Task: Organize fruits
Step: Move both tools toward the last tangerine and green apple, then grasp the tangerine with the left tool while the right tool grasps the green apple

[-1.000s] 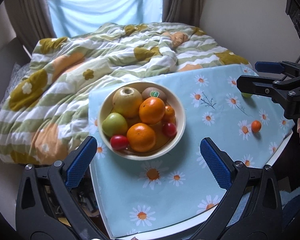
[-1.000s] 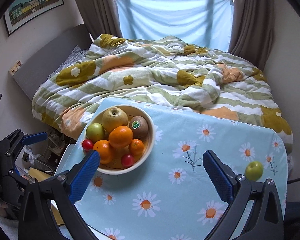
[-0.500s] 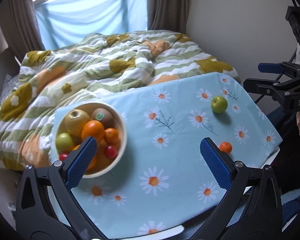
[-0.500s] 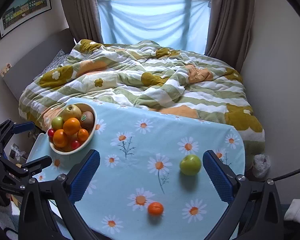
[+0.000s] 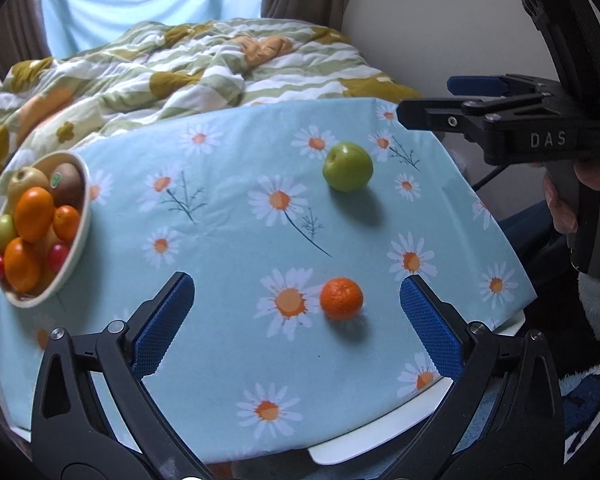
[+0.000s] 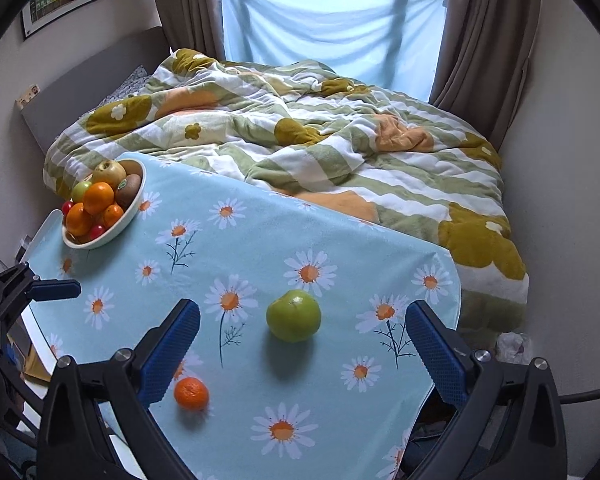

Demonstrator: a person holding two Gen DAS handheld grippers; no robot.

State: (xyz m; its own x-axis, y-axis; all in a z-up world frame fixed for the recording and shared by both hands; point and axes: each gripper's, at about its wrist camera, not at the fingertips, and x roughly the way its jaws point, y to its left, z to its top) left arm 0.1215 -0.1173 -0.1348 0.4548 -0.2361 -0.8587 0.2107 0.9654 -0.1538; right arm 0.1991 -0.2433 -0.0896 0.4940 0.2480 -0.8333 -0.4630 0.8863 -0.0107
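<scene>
A green apple (image 5: 348,166) and a small orange mandarin (image 5: 341,298) lie loose on the daisy-print tablecloth (image 5: 228,240). A cream bowl (image 5: 78,232) at the left holds several fruits. My left gripper (image 5: 296,312) is open and empty, with the mandarin between its fingers and just ahead. My right gripper (image 6: 302,344) is open and empty, with the apple (image 6: 293,315) between its fingers and the mandarin (image 6: 191,393) beside its left finger. The bowl (image 6: 112,224) sits far left in the right wrist view. The right gripper also shows at the right of the left wrist view (image 5: 480,116).
A bed with a striped flower quilt (image 6: 300,148) lies just behind the table. A wall (image 6: 560,200) stands to the right. The white table edge (image 5: 380,444) shows under the cloth near me. Curtains and a blue window cover (image 6: 332,28) are at the back.
Both grippers have swung right and moved closer to the table. The bowl has slid to the left of both views, and the apple and mandarin now sit between the fingers.
</scene>
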